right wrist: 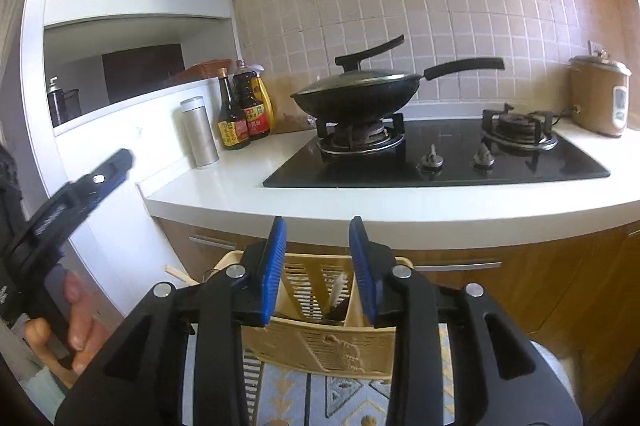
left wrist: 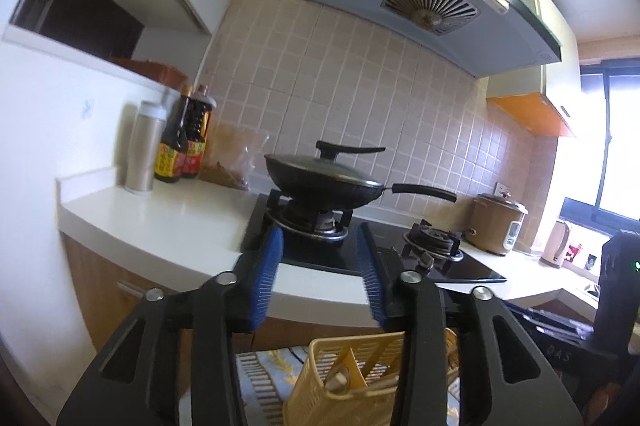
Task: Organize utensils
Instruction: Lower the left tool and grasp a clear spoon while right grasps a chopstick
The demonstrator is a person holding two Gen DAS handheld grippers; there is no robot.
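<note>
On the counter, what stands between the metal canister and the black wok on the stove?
Between the metal canister and the wok stand two dark sauce bottles, with a yellow bottle behind them. The right wrist view shows this best.

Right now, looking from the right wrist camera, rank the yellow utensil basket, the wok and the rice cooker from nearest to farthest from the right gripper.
1. Yellow utensil basket: just below and behind the open right gripper.
2. Wok: on the left burner, straight ahead.
3. Rice cooker: far right, against the tiled wall.
</note>
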